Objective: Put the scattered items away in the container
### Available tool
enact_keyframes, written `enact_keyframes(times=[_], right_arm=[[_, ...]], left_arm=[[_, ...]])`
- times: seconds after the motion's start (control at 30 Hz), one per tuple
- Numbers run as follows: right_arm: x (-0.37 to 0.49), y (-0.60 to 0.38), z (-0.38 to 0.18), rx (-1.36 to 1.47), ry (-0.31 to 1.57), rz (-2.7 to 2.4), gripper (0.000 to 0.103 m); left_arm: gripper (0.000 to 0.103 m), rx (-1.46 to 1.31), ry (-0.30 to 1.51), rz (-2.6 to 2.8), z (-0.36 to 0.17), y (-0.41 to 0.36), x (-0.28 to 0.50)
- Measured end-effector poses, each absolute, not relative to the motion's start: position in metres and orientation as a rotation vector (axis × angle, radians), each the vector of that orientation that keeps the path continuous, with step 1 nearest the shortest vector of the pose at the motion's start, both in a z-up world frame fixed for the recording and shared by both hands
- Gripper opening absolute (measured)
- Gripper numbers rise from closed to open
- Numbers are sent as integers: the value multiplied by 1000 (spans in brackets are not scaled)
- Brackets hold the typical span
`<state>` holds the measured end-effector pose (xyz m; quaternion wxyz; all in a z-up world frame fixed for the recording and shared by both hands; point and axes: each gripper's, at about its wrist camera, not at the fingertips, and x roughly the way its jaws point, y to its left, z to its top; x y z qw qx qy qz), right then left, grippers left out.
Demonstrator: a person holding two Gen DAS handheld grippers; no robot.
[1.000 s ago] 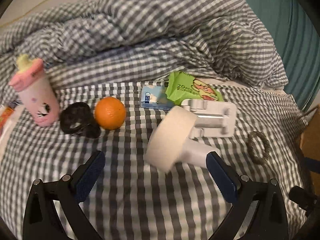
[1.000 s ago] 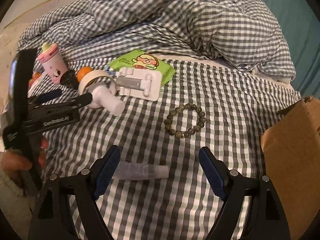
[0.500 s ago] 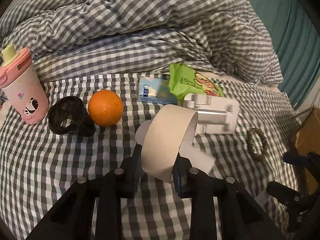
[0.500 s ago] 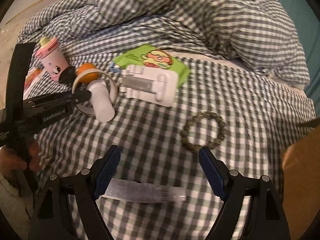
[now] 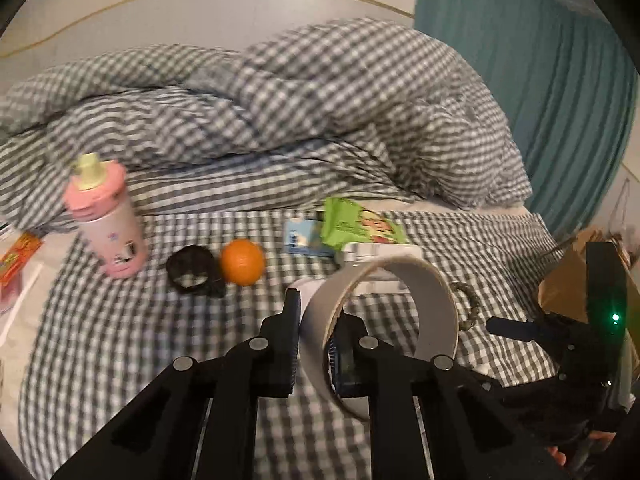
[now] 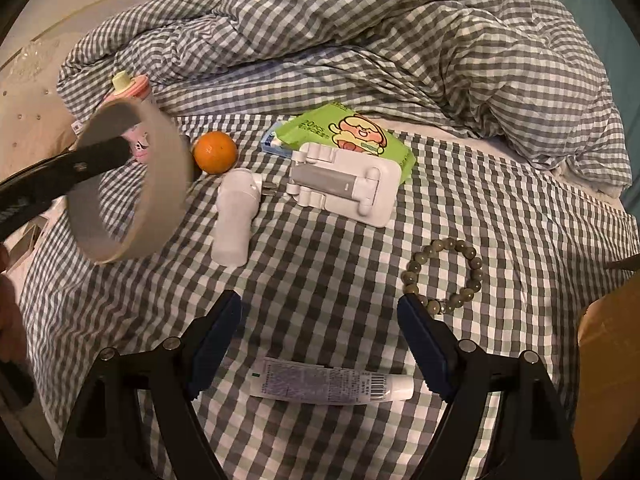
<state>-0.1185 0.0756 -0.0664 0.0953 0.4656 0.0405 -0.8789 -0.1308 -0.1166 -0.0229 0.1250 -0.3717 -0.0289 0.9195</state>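
Cardboard-coloured, the tape roll (image 5: 380, 328) hangs clear of the checked bedsheet (image 6: 320, 280), its wall pinched between the closed jaws of the left gripper (image 5: 316, 344). The step in hand looks like the carry: the roll is lifted, and next it must travel to the brown cardboard box (image 5: 568, 284), which sits past the bead bracelet (image 6: 444, 276) on the roll's right. Between roll and box stands the right gripper (image 6: 320, 340), jaws wide and empty over a white tube (image 6: 332, 384). Open sheet lies below the roll; the white charger (image 6: 234, 216) and phone stand (image 6: 344, 184) are near it.
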Motion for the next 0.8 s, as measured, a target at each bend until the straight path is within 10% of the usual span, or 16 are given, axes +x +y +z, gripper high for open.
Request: enact_keyframes(times=[0.63, 0.8], right_arm=[[-197, -20, -123, 1498, 213, -2490, 57], [-212, -22, -138, 1574, 189, -2453, 32]], left_arm=[[13, -1274, -212, 2785, -71, -205, -127], [13, -1295, -195, 2771, -79, -203, -135]])
